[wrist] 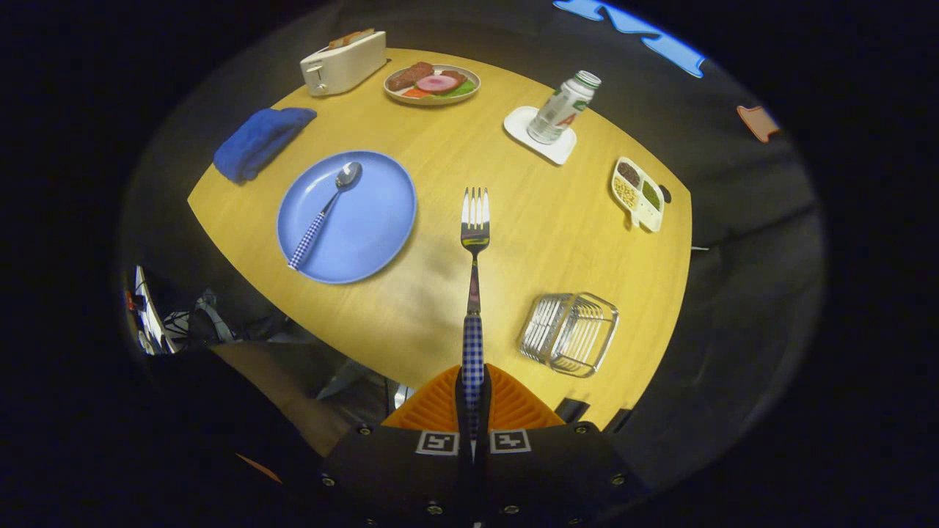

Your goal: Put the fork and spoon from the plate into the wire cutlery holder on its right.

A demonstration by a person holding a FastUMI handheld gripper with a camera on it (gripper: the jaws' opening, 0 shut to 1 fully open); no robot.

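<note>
My gripper [473, 389] is shut on the checked handle of the fork [474, 242], which sticks straight out ahead of the fingers, tines far from me, lifted above the wooden table [528, 220]. Left of the fork lies the blue plate [346, 216] with the spoon [326, 213] on it, bowl toward the far side, checked handle near the plate's near rim. The wire cutlery holder [570, 334] stands on the table just right of the fork's handle, near the table's front edge.
A folded blue cloth [260, 141] lies beyond the plate. A toaster [343, 62] and a plate of food [433, 83] stand at the far side. A bottle [563, 108] on a white coaster and a divided snack dish [637, 193] sit to the right.
</note>
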